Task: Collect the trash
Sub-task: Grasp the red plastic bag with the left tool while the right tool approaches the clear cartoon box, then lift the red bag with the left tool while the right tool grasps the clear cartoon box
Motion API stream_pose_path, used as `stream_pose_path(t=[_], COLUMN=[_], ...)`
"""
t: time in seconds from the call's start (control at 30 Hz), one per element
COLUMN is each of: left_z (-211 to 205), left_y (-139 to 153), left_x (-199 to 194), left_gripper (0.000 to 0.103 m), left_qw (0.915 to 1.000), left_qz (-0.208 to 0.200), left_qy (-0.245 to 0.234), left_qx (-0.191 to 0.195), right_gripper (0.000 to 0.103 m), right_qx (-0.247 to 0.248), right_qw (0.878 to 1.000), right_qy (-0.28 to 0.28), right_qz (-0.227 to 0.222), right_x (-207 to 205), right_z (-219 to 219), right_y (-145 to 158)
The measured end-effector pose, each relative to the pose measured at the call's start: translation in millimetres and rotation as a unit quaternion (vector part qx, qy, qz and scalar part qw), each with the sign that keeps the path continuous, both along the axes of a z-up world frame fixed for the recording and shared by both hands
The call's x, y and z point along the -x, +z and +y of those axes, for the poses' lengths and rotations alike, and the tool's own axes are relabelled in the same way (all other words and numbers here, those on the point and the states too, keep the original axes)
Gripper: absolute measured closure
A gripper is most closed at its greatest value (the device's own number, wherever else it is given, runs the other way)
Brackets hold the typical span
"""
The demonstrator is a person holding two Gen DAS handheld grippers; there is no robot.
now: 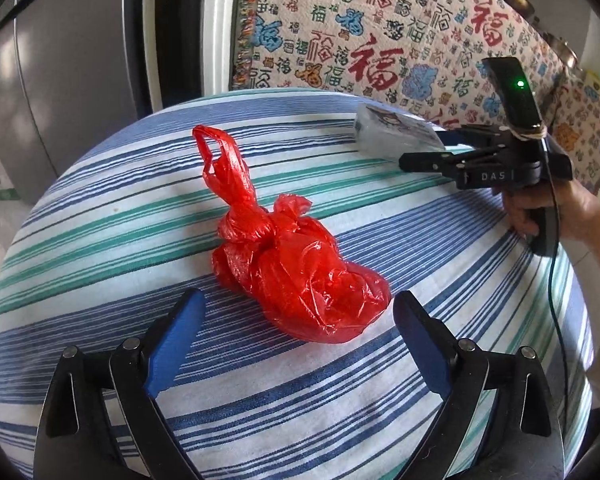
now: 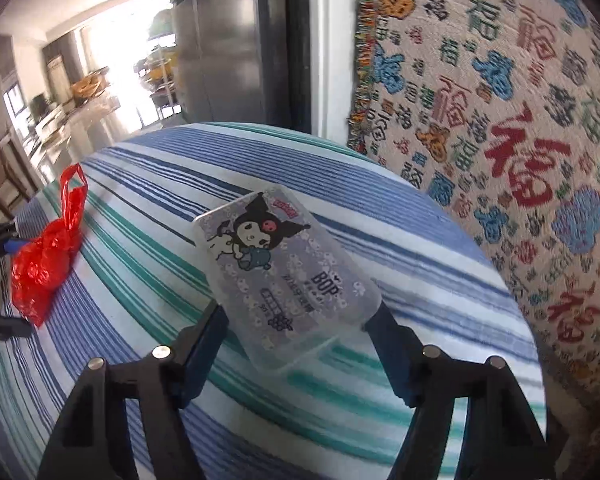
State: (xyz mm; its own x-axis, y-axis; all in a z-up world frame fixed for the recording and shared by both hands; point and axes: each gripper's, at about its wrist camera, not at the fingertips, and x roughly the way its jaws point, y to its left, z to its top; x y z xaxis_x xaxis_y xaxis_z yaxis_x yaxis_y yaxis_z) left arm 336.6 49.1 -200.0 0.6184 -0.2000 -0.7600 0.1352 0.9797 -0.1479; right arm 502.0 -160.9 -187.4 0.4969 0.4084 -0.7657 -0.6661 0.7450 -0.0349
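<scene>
Blue-padded fingers of the left gripper (image 1: 298, 316) stand spread wide over the striped tablecloth (image 1: 100, 216), with the knotted red plastic bag (image 1: 296, 268) lying just ahead of them, its near end reaching between the tips without touching either pad. One handle loop of the bag sticks up toward the table's far edge.

On the other side, the right gripper (image 2: 300, 312) has its jaws closed against the two long sides of a clear plastic box (image 2: 276, 268) printed with a cartoon character, holding it tilted above the cloth near the table's far right edge. A patterned blanket (image 2: 500, 120) hangs just behind that edge, and a grey refrigerator (image 1: 60, 80) stands beyond the far left.
</scene>
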Motion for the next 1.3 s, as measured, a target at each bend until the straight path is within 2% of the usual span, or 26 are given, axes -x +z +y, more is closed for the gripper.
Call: stream_pose_path(t=[0.13,0.2,0.3,0.43,0.5,0.53,0.63,0.73,0.8,0.93,1.0,1.03,1.07,1.13,1.17,1.2,1.3], left_z=[-2,-3,-1,21,28,28,25,15,13,12,15,16,17,15,14,13,13], left_y=[-2,-4,-7,-8,-8,-8,-7,-5,-4,-5,-4,-4,-3,-4,-3,-3,-2], left_x=[-1,-1,4,20,29,33,38,25,12,-8,-13,-14,-14,-13,-12,-11,-6], left_gripper=[0.004,0.003,0.000,0.001,0.000,0.000,0.000,0.000,0.000,0.000,0.001,0.004,0.008,0.036,0.043,0.059,0.065], left_qw=[0.9997,0.9991,0.9968,0.9962,0.9966,0.9971,0.9985,0.9993,0.9995,0.9978,0.9973,0.9970,0.9968,0.9961,0.9959,0.9965,0.9968], left_qz=[0.003,0.008,0.017,0.024,0.022,0.020,0.013,0.011,0.011,0.013,0.010,0.006,0.003,-0.005,-0.008,-0.011,-0.013], left_qy=[0.008,0.016,0.026,0.047,0.044,0.035,0.018,0.017,0.026,0.060,0.070,0.075,0.079,0.082,0.081,0.075,0.074], left_qx=[-0.021,-0.038,-0.074,-0.069,-0.066,-0.064,-0.050,-0.031,-0.018,-0.026,-0.020,-0.017,-0.015,-0.033,-0.039,-0.035,-0.028], right_gripper=[0.030,0.030,0.031,0.030,0.030,0.029,0.010,0.000,0.000,0.000,0.022,0.042,0.042,0.042,0.042,0.042,0.042], right_qx=[0.012,0.018,0.005,0.001,0.006,0.006,0.001,0.004,0.004,0.001,-0.009,-0.017,-0.022,-0.026,-0.020,-0.014,-0.009], right_qw=[0.998,0.994,0.984,0.985,0.986,0.985,0.982,0.979,0.976,0.969,0.968,0.969,0.970,0.972,0.973,0.974,0.974], right_qy=[-0.053,-0.107,-0.180,-0.170,-0.167,-0.172,-0.191,-0.204,-0.218,-0.245,-0.249,-0.246,-0.243,-0.234,-0.230,-0.227,-0.225], right_qz=[-0.013,-0.023,-0.013,-0.010,-0.016,-0.016,-0.001,0.005,0.006,0.005,-0.004,-0.010,-0.010,-0.007,-0.010,-0.011,-0.014], right_x=[40,69,120,189,210,215,215,201,184,158,154,155,155,158,160,162,169], right_z=[3,3,3,17,20,19,13,18,22,22,21,20,18,16,16,16,12], right_y=[-5,-7,-11,-18,-19,-20,-23,-26,-26,-24,-19,-15,-13,-13,-13,-13,-12])
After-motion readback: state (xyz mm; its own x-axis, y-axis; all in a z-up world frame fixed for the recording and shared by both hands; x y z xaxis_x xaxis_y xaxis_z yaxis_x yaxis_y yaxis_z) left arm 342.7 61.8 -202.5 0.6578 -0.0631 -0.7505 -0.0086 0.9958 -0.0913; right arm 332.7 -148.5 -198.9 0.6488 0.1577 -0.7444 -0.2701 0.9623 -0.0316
